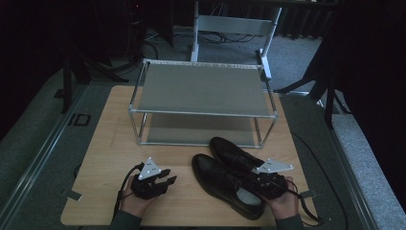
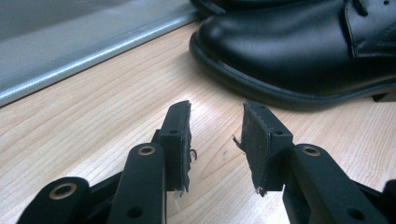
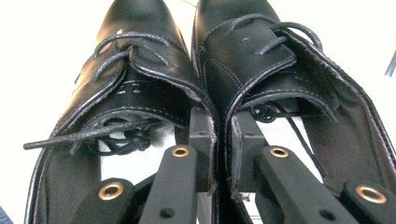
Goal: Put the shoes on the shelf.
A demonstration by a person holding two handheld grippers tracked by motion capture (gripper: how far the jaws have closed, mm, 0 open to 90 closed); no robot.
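A: Two black shoes (image 1: 230, 179) sit at five o'clock on the table (image 1: 105, 158); my right gripper (image 1: 268, 184) is at their heels.

B: And the left gripper (image 2: 217, 140)?

A: Spread, holding nothing.

B: Grip?

A: Right jaws pinch both inner collars together; I'd lift level. Heels are cut off.

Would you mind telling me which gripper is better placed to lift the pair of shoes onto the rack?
The right gripper: its jaws pinch both shoes' adjoining inner walls. The left gripper sits open beside them, holding nothing.
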